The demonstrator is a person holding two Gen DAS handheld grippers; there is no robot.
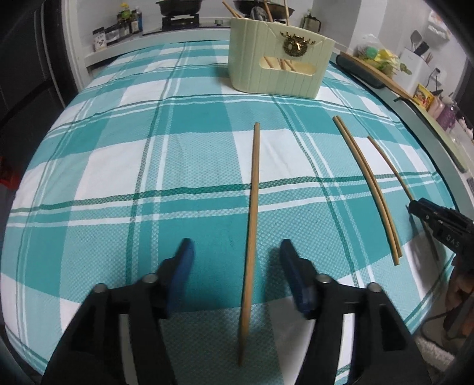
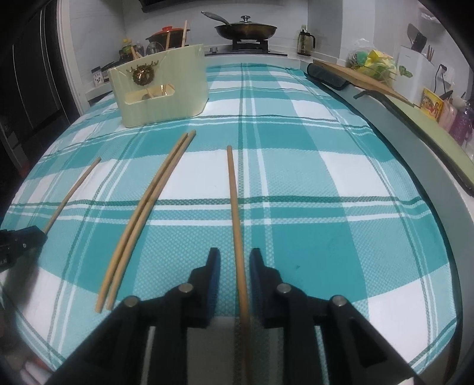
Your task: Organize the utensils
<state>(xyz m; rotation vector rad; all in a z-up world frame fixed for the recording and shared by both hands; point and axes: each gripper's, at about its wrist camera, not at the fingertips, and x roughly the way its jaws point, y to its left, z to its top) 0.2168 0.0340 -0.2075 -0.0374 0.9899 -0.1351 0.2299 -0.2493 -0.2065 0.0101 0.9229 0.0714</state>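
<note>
Several wooden chopsticks lie on a teal checked cloth point(image 1: 118, 165). In the left wrist view, one chopstick point(image 1: 253, 213) lies between the open fingers of my left gripper point(image 1: 237, 251), untouched. A pair of chopsticks point(image 1: 367, 183) lies to the right. In the right wrist view, a single chopstick point(image 2: 235, 213) runs between the fingers of my right gripper point(image 2: 235, 260), which stand narrowly apart around it without pressing it. The pair point(image 2: 148, 213) lies to its left. A cream utensil holder point(image 1: 278, 65) with chopsticks in it stands at the far side, and it shows in the right wrist view point(image 2: 163, 88).
A stove with a pan point(image 2: 246, 29) is behind the table. A cutting board point(image 2: 355, 77) and a dark roll lie along the right counter. Bottles point(image 1: 124, 23) stand at the back left. The right gripper's tip point(image 1: 426, 213) shows at the left view's right edge.
</note>
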